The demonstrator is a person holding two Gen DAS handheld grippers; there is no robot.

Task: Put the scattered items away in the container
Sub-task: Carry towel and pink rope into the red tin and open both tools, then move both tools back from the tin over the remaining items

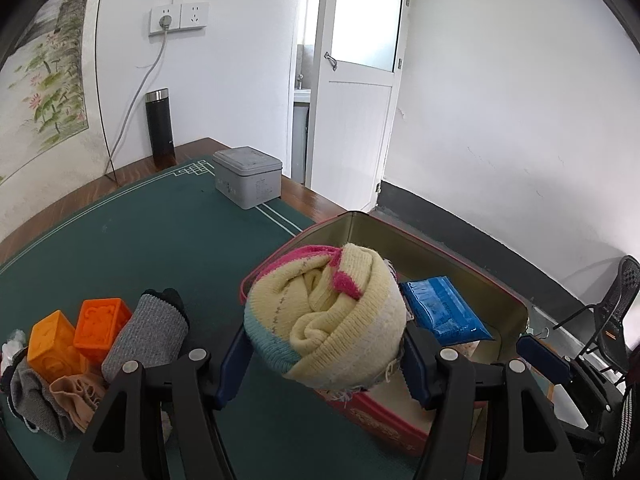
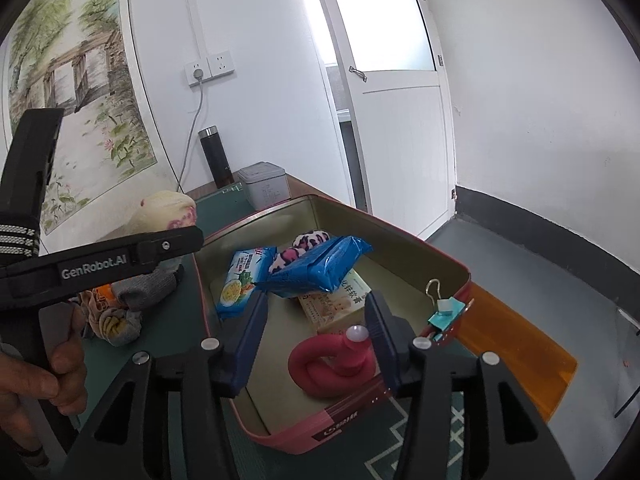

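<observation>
The left tool [image 1: 326, 354] is clamped on a rolled knit sock bundle [image 1: 328, 314], cream with pink and pale blue bands; the bundle is held above the near-left corner of the red tin [image 1: 400, 432], overhanging its rim, its long axis running roughly across between the two blue fingers [image 1: 234, 364], the pink-edged fold turned up and away from the camera; the right tool [image 2: 316, 344] stands wide and empty, its fingers [image 2: 250, 344] just over the near end of the red tin [image 2: 340, 428]; inside the tin, nearest that tool, a coiled pink toy [image 2: 332, 368] lies on the floor; beyond it a snack box [image 2: 334, 306], with a blue packet [image 2: 320, 266] lying tilted on top, its long axis angled toward the tin's far right; left of that a blue-and-white packet [image 2: 242, 280], and behind it a pink spotted cloth [image 2: 300, 246]; a binder clip [image 2: 442, 308] sits on the tin's right rim; left of the tin, on the green tabletop [image 1: 140, 232], lie a grey sock roll [image 1: 146, 338], two orange blocks [image 1: 78, 338] and loose socks [image 1: 44, 400]; beyond the tin stand a grey box [image 1: 248, 178] and a dark flask [image 1: 160, 126].
</observation>
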